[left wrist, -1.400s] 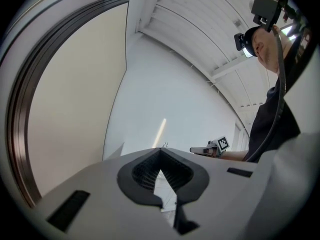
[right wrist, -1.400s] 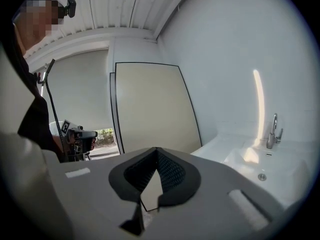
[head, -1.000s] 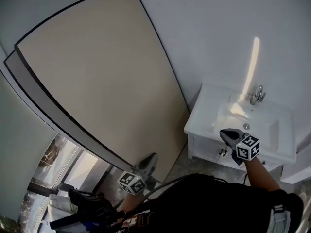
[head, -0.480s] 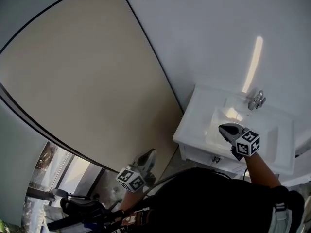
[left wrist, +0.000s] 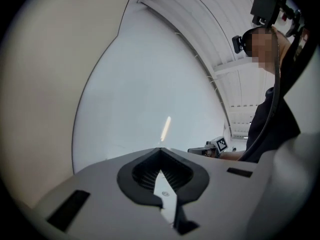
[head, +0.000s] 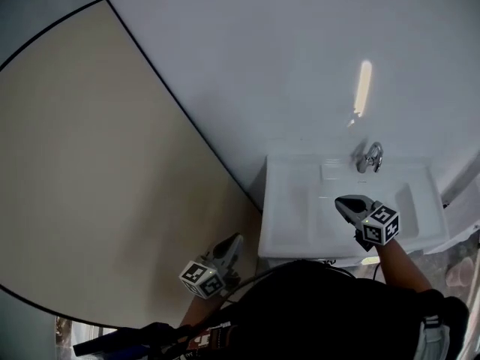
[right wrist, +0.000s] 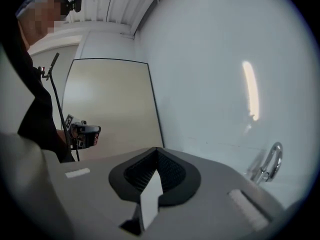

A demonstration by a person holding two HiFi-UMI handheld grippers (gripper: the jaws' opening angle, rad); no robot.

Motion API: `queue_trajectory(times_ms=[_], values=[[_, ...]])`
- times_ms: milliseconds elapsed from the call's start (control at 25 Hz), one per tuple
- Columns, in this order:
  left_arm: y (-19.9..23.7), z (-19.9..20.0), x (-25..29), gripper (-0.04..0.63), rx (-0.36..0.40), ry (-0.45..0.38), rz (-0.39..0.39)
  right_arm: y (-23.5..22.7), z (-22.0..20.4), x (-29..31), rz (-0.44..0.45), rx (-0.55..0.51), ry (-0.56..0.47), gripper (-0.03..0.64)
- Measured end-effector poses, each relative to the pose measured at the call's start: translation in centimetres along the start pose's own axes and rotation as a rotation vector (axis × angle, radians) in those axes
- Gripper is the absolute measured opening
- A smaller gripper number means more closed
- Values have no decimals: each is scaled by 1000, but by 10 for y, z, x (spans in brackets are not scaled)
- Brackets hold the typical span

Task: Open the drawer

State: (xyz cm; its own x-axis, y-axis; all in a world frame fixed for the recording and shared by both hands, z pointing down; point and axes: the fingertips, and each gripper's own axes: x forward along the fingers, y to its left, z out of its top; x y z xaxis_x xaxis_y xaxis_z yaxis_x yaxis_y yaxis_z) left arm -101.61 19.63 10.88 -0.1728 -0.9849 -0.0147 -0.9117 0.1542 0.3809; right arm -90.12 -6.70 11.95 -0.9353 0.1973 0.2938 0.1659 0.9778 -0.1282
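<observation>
A white vanity with a sink (head: 289,223) stands against the wall, with a chrome faucet (head: 369,157) at its back. No drawer front shows in the head view; the vanity's front lies below the sink's front rim and my body. My right gripper (head: 341,201) hovers over the basin, shut and holding nothing; its own view shows the jaws (right wrist: 156,151) together and the faucet (right wrist: 270,164) to the right. My left gripper (head: 235,240) hangs left of the vanity beside the beige panel, also shut and empty (left wrist: 160,151). Each gripper shows in the other's view: the right gripper (left wrist: 212,146) and the left gripper (right wrist: 85,134).
A large beige panel with a black edge (head: 90,186) fills the left side. A white wall (head: 262,66) carries a bright streak of reflected light (head: 363,87). A thin black stand (right wrist: 55,99) rises near the person. Floor shows right of the vanity (head: 457,268).
The view has swung so the vanity now sits straight ahead and closer below me. Its front with the small knobs has slipped out of sight. Both grippers stay shut.
</observation>
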Motion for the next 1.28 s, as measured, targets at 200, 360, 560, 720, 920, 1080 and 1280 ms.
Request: queue_trajectory(times_ms=[200, 360, 560, 720, 920, 1080, 1280], values=[[39, 26, 49, -9, -8, 66, -171, -19, 5, 5, -186, 90, -13, 2], [59, 22, 82, -9, -30, 128, -283, -20, 4, -2, -297, 95, -19, 2], [54, 6, 126, -9, -43, 180, -422, -32, -15, -43, -464, 139, -16, 2], [23, -8, 155, -9, -48, 237, -517, -31, -35, -98, -591, 195, -23, 2], [-23, -34, 189, -9, -47, 295, -615, -41, -65, -162, -705, 257, -53, 2], [-69, -54, 213, -9, -7, 324, -663, -55, -92, -206, -737, 292, -72, 2], [-137, -75, 254, -9, 16, 335, -651, -90, -112, -265, -717, 272, -87, 2]])
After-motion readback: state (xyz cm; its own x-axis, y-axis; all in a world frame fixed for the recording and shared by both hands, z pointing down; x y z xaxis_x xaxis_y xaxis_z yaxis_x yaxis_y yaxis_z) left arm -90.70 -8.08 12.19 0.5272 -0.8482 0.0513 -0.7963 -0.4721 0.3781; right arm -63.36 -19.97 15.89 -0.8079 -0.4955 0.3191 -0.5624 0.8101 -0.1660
